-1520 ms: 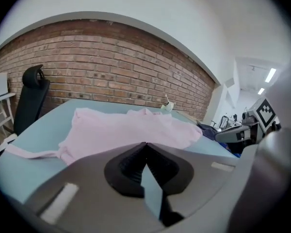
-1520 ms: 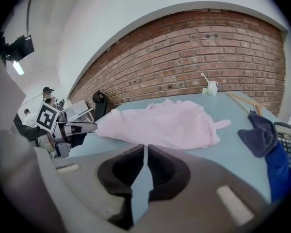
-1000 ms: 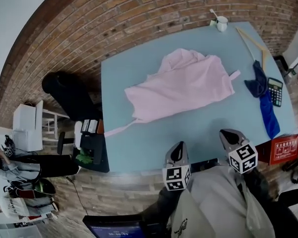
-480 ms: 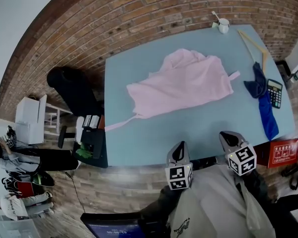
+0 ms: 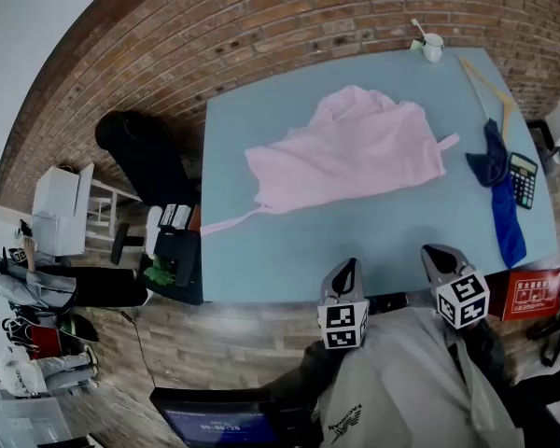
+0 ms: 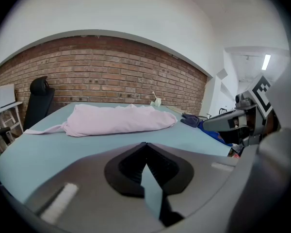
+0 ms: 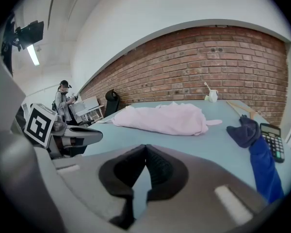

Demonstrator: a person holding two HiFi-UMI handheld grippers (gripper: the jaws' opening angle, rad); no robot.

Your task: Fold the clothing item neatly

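Left gripper (image 6: 145, 145): jaws clenched, pads together, nothing between them. Right gripper (image 7: 145, 148): same, clenched and empty. The two sit side by side, apart from each other, tips at the near edge of the table (image 5: 261, 259), both pointing forward and somewhat down.

Just past both sets of jaws is bare teal tabletop. Further ahead, well apart from both tips, lies the pink garment (image 5: 355, 152), loosely bunched and not folded. From the left jaws it is ahead and slightly left. From the right jaws it is ahead and about centred. A thin strap runs from its left end toward the table's left edge, and a short tab sticks out at its right end.

Right of the right jaws, on the table, is a blue cloth (image 5: 499, 189) in a long strip with a darker bunched end farther away. A calculator (image 5: 523, 177) lies just beside it, further right. Wooden sticks (image 5: 485, 82) lie ahead of the cloth, toward the far right corner, and a white cup (image 5: 433, 47) stands at the far edge.

A red box (image 5: 530, 292) is right of the right gripper, off the table. A black chair (image 5: 145, 152) is left of the table, and a brick wall (image 6: 111, 76) is behind it. A person (image 7: 65, 98) stands far left of the right jaws.
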